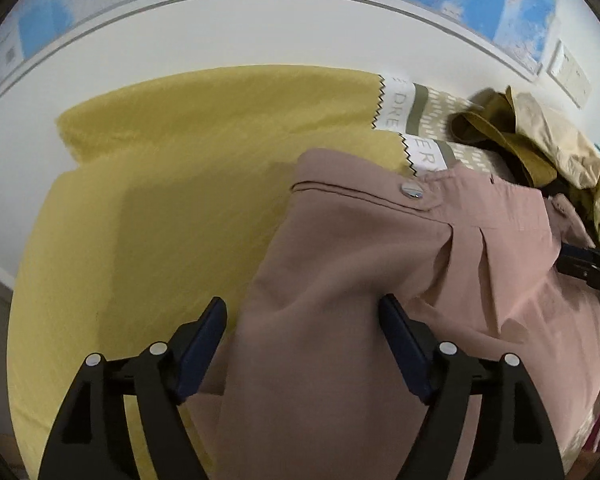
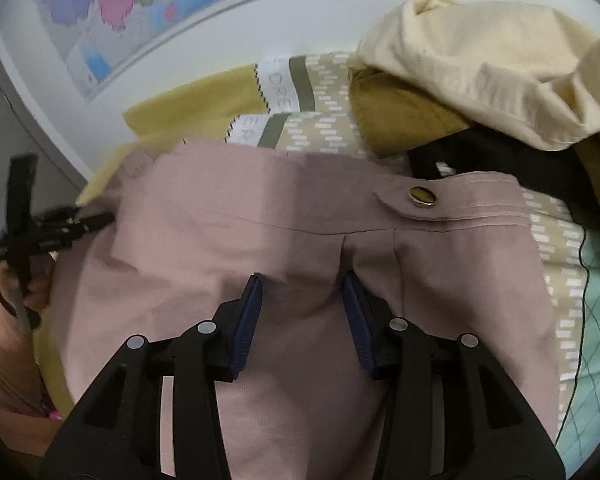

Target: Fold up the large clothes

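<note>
Both grippers angle steeply down over a pink garment (image 2: 300, 216) lying on a yellow bedsheet (image 1: 172, 200): the left gripper (image 1: 302, 312) has its jaws spread wide astride the garment's left edge without pinching it, and the right gripper (image 2: 302, 284) hangs half-open above a pleat. The garment's buttoned waistband (image 2: 420, 196) faces the wall, its length running back toward the person. Beyond it, pillows (image 1: 400, 104) read "DRE" and "ER".

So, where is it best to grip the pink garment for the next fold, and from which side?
Probably the stitched band of the pink garment, beside its button. It lies flat and looks firm. Bring the right gripper from above, with open jaws straddling the edge.
</note>
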`<state>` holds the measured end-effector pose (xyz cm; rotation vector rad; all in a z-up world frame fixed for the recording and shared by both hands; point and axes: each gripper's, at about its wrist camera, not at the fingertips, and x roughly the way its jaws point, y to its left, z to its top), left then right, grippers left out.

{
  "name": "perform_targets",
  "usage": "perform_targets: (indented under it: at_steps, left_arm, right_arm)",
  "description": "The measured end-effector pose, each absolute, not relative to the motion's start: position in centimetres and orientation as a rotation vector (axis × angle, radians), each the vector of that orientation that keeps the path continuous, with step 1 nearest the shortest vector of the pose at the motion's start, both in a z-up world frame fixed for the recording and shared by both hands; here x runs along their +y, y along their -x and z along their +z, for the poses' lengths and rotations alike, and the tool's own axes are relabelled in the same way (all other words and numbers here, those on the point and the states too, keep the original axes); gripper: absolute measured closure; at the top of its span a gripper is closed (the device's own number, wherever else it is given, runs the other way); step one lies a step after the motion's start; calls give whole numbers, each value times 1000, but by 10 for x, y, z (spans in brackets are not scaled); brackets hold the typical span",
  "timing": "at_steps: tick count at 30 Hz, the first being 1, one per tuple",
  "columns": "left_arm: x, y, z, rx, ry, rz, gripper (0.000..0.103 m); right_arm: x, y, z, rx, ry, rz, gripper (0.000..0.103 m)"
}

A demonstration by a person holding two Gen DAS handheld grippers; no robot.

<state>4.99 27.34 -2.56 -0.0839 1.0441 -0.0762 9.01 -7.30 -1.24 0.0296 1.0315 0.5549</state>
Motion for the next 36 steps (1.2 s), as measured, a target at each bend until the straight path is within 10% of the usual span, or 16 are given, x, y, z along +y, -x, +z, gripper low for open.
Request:
perform_targets:
  at_steps: [36]
  left_arm:
    - [285, 140, -21, 1026, 400, -226, 23]
  right_arm:
    - [-172, 40, 22, 899, -340, 565, 23]
